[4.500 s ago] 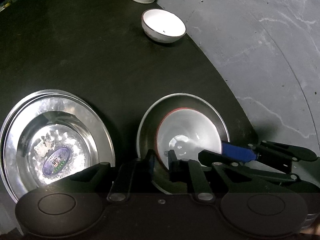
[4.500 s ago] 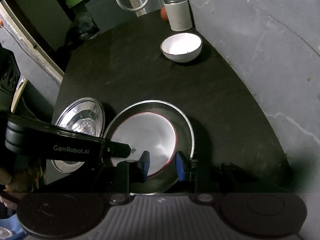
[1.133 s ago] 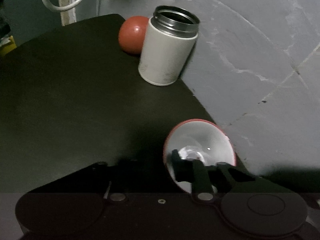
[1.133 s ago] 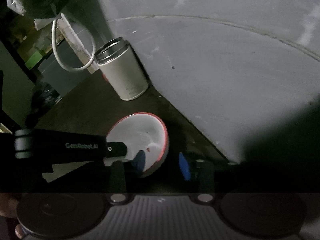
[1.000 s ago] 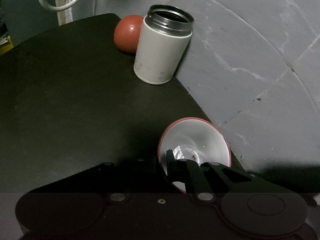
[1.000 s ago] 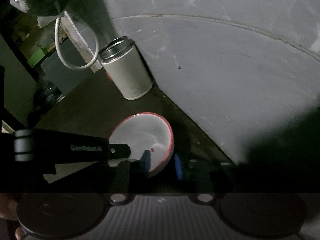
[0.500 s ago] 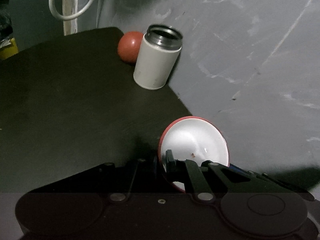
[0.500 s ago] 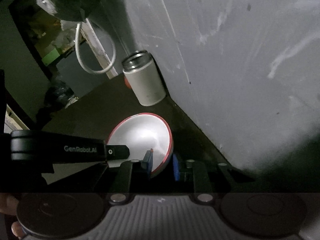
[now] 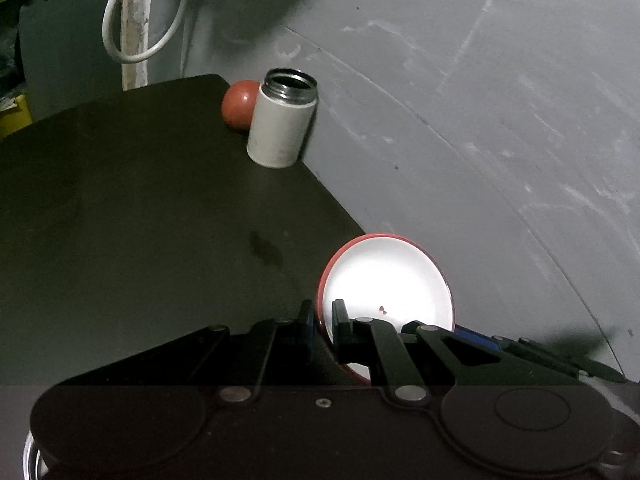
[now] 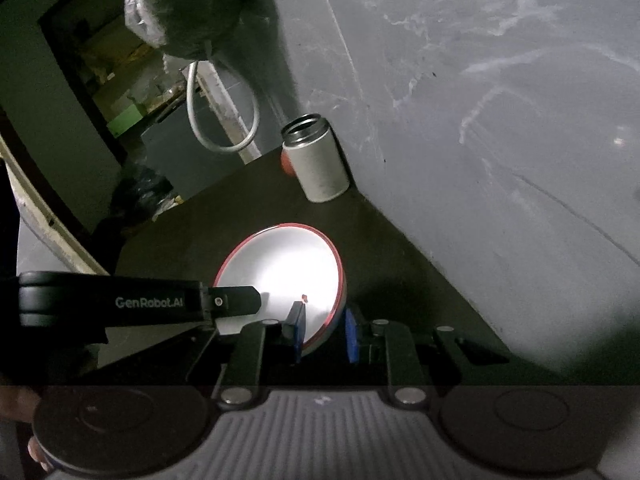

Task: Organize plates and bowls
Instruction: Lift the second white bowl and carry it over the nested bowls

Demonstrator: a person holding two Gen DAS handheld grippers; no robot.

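A white bowl with a red rim [image 9: 384, 280] is tilted toward me near the right edge of the dark table [image 9: 140, 220]. My left gripper [image 9: 323, 320] is shut on its near-left rim, one finger inside and one outside. In the right wrist view the same bowl [image 10: 280, 268] has its near-right rim between the blue pads of my right gripper [image 10: 324, 334], which is shut on it. The left gripper's fingertip [image 10: 236, 302] reaches in from the left. What lies under the bowl is hidden.
An open white canister [image 9: 282, 120] stands at the table's far corner with a red ball [image 9: 238, 104] behind it. A grey wall [image 9: 480, 120] runs close along the table's right edge. A white cable loop [image 9: 140, 20] hangs at the back.
Over the last second the right gripper's blue pads have closed onto the bowl's rim. Both views have tilted upward, and the bowl now faces me more.
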